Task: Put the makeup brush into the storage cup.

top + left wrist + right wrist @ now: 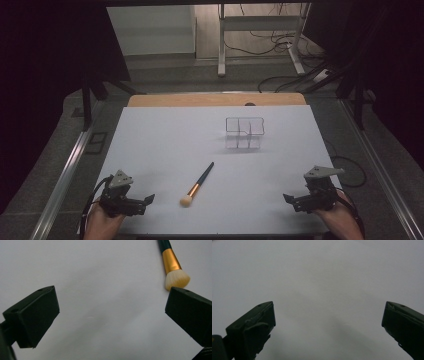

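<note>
A makeup brush [198,185] with a dark handle, gold ferrule and pale bristles lies slantwise on the white table [165,145], bristles toward the front. Behind it, right of centre, stands a clear plastic organizer [244,133] with several compartments. My left gripper [145,202] rests at the front left, jaws wide open and empty, pointing toward the brush. In the left gripper view the brush head [176,277] lies just past the right-hand jaw, and the left gripper [112,305] holds nothing. My right gripper [291,200] rests at the front right, open over bare table [324,277], as the right gripper [328,315] shows.
The table's wooden far edge [215,99] borders a dark floor with cables [280,40] and a white desk frame [260,35]. Metal rails [65,175] run along both sides of the table.
</note>
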The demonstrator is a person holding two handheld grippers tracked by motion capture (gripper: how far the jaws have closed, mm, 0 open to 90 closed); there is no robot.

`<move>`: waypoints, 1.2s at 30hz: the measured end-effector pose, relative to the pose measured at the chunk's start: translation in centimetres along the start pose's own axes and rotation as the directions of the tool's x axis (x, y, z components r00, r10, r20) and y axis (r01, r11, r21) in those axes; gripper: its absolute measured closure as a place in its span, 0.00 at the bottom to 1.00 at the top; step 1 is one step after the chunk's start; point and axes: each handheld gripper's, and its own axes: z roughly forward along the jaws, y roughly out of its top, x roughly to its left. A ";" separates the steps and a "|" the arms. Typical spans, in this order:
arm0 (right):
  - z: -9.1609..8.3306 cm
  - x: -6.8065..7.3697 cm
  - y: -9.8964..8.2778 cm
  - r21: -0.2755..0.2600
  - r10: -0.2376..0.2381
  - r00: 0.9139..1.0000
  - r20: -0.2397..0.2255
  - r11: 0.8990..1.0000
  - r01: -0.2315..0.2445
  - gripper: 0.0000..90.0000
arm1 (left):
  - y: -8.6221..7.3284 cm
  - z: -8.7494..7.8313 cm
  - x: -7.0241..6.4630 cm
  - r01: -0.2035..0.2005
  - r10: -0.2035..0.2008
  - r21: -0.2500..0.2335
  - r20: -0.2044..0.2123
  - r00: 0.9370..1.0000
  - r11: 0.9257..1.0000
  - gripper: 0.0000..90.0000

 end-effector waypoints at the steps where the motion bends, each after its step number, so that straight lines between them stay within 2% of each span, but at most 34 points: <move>1: 0.0 0.0 0.0 0.001 0.005 1.000 -0.001 1.000 -0.005 0.00 | 0.0 0.0 0.1 0.007 -0.007 0.001 -0.003 1.000 1.000 0.00; 6: 0.0 0.0 0.0 0.001 0.006 1.000 -0.002 1.000 -0.006 0.00 | 0.1 0.0 0.0 0.022 -0.022 0.004 0.017 1.000 1.000 0.00; 12: 0.0 0.0 0.0 0.000 0.004 1.000 -0.003 1.000 -0.004 0.00 | 0.2 0.1 -0.2 0.007 -0.007 0.017 0.003 1.000 1.000 0.00; 17: 0.1 0.1 0.1 0.011 -0.012 1.000 -0.009 1.000 0.012 0.00 | 0.1 0.0 0.0 0.033 -0.033 0.018 0.005 0.999 0.999 0.00; 21: 0.1 0.1 0.0 0.015 -0.003 1.000 -0.007 1.000 0.003 0.00 | 0.3 0.1 0.0 0.040 -0.040 0.020 0.004 0.999 0.999 0.00; 26: 0.2 0.2 0.1 0.024 -0.012 1.000 -0.007 1.000 0.012 0.00 | 0.4 0.0 -0.1 0.030 -0.030 0.026 -0.013 0.999 0.999 0.00; 33: 0.3 0.1 0.1 0.031 -0.024 1.000 -0.007 0.999 0.024 0.00 | 1.0 -0.1 -0.4 0.011 -0.011 0.019 -0.004 1.000 1.000 0.00; 36: 0.4 0.2 0.1 0.036 -0.030 1.000 -0.008 0.999 0.030 0.00 | 1.4 0.3 -0.7 -0.003 0.003 0.031 0.000 1.000 1.000 0.00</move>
